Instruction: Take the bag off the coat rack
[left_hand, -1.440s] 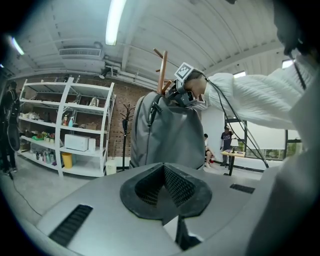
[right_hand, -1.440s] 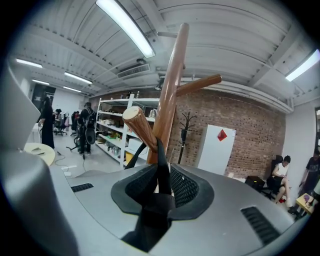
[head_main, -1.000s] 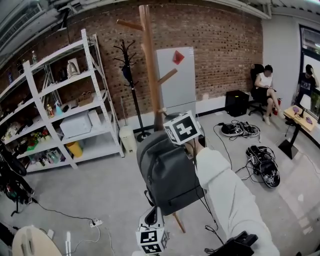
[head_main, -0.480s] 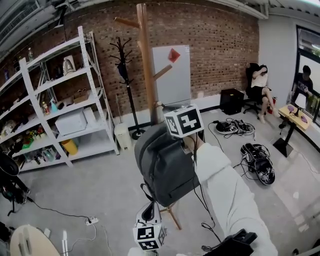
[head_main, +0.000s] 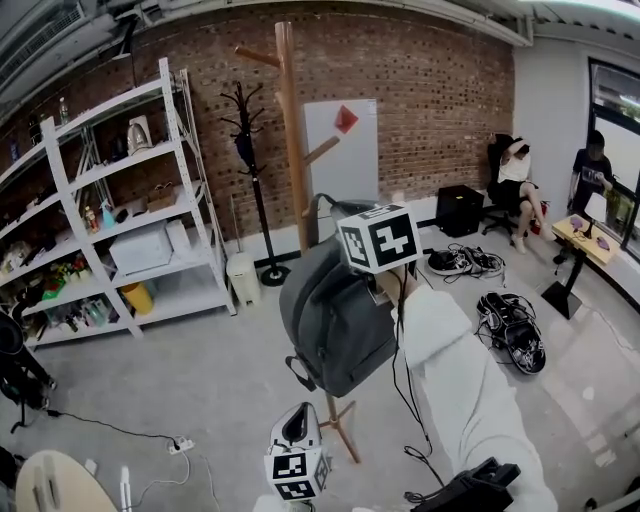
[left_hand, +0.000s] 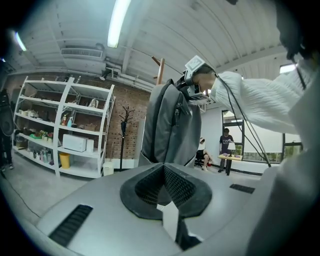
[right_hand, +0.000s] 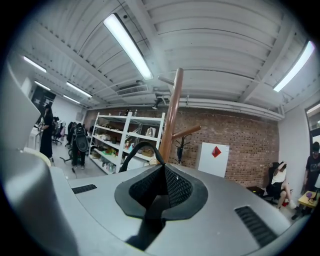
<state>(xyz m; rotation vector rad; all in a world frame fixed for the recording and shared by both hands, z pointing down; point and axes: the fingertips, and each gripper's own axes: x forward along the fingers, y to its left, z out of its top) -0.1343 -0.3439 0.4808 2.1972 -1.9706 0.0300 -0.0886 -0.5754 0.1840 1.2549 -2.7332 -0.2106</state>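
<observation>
A grey backpack (head_main: 335, 320) hangs in the air in front of a tall wooden coat rack (head_main: 290, 130). My right gripper (head_main: 352, 222), under its marker cube, is shut on the bag's black top handle (right_hand: 142, 150), whose loop arches just past the closed jaws (right_hand: 162, 172) beside the rack's pole (right_hand: 172, 115). The handle loop (head_main: 320, 203) sits next to a low peg; I cannot tell whether they touch. My left gripper (head_main: 300, 420) points up below the bag, shut and holding nothing (left_hand: 164, 170). From there the backpack (left_hand: 170, 125) rises overhead.
White metal shelving (head_main: 120, 230) with boxes and bottles lines the left wall. A black coat stand (head_main: 255, 170) and a white cabinet (head_main: 345, 150) stand by the brick wall. Cables and gear (head_main: 510, 330) lie on the floor at right, near two people (head_main: 515, 180).
The right gripper has lifted the backpack higher and slightly right, away from the pole. The handle loop now shows above the bag. The left gripper stays low.
</observation>
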